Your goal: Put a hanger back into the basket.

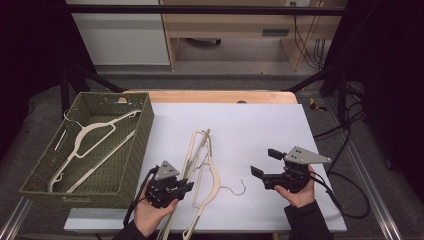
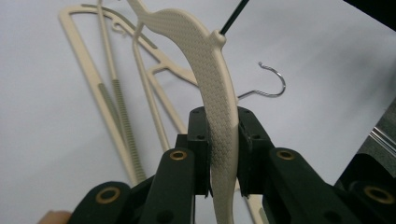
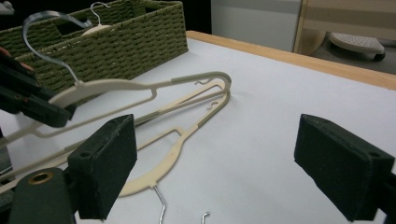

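Item: cream plastic clothes hanger (image 2: 215, 93), metal hook, lifted over white table (image 1: 260, 125); left gripper (image 2: 219, 154) clamped on its shoulder. Right gripper (image 3: 215, 163) wide, empty. Risk: one-point grip lets it swivel, snagging second cream hanger (image 3: 187, 135).

Three cream hangers (image 1: 202, 165), one (image 1: 95, 137) inside one wicker basket (image 1: 132, 150); two grippers (image 1: 172, 187).

The cream plastic hanger (image 2: 212, 88) with a woven-textured shoulder and a metal hook (image 3: 46, 35) was raised off the white sheet (image 1: 260, 125), tilted, one shoulder pinched low down. A second cream hanger (image 1: 212, 182) lay flat on that sheet just beneath it, its wire hook (image 1: 239, 188) pointing toward the sheet's right half. It seemed to overlap the lifted one, though the crossing was hard to read.
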